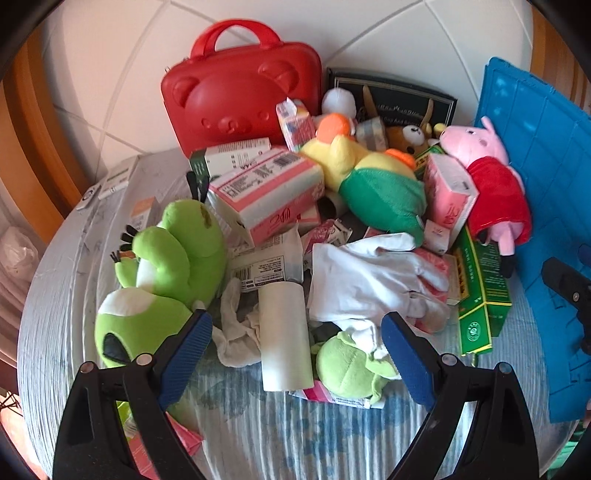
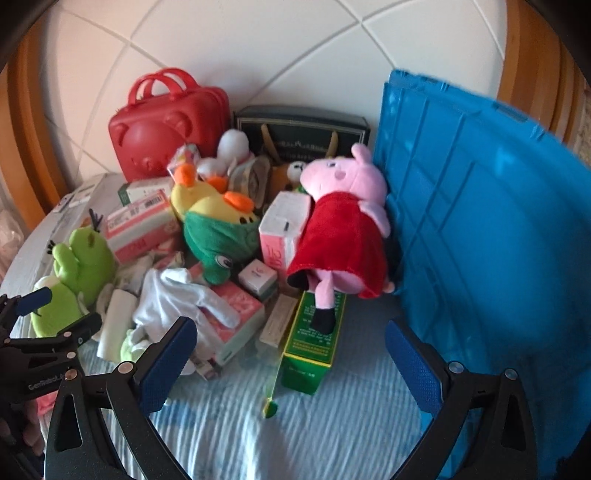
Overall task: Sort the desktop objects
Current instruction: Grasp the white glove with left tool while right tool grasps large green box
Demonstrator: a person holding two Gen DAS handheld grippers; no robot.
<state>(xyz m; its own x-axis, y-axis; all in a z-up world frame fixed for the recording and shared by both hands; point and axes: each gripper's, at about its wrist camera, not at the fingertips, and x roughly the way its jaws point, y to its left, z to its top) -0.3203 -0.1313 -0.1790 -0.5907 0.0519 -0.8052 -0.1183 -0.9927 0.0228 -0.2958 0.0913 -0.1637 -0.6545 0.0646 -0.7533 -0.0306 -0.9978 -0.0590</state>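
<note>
Blue-padded left hand-held gripper (image 1: pixel 296 350) and right hand-held gripper (image 2: pixel 290 356) gape wide, empty; boxes half-buried.

case (image 1: pixel 240 96) at back-left against wall (image 1: pixel 369 29) | crate (image 2: pixel 480 221) far right | pig plush (image 2: pixel 343 229) leaning on crate | frog plush (image 1: pixel 166 258) front-left | roll (image 1: pixel 284 332) in front

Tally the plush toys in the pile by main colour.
Green frog plush, small green plush: 2
Yellow-and-green plush: 1
Pink pig plush: 1
Brown bear plush: 1
White plush: 1
Total: 6
</note>
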